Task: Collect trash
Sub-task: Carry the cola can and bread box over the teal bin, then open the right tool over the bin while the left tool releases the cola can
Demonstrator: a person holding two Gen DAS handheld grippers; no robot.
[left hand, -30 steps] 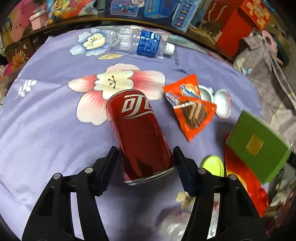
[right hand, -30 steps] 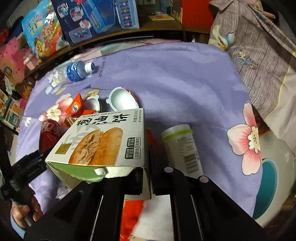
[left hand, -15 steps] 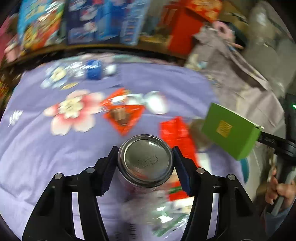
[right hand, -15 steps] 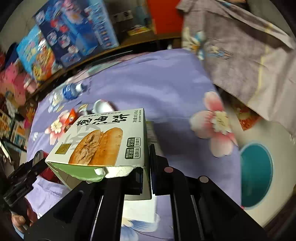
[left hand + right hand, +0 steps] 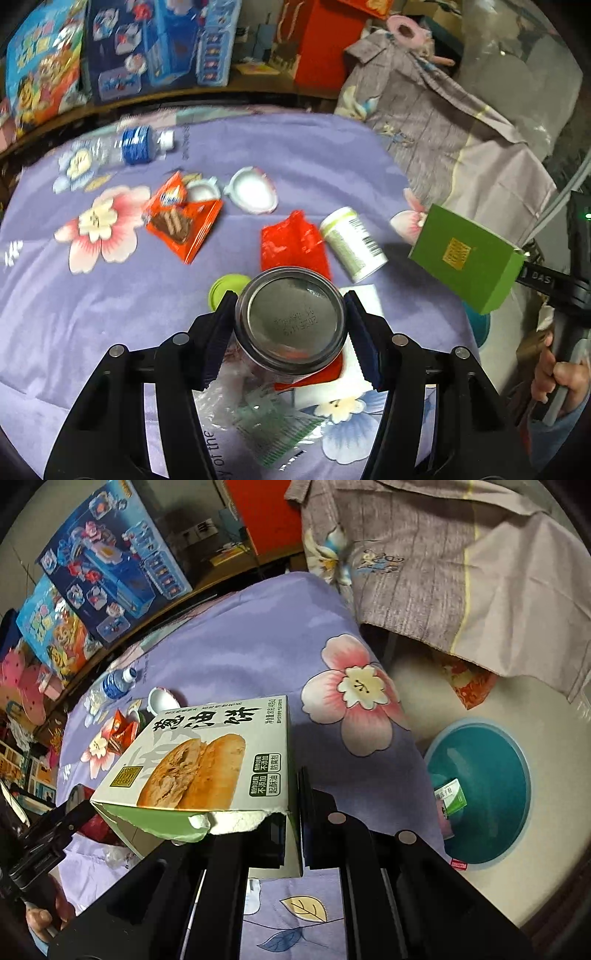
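The left gripper is tilted steeply downward above the purple flowered cloth, and its jaws are clamped on the sides of a drink can. The can is held off the cloth, end-on to the camera, so that only its silver, stamped bottom is seen.

The right gripper is likewise pointed down, at the right edge of the cloth, with a hand seen on its handle. Its jaws are pressed fully together on the side wall of a pastry box. The box is carried in the air, printed with two flaky cakes on its pale face, green on its back, its near edge torn open.

A teal bin is seen on the floor at the right, with a small packet lying inside it.
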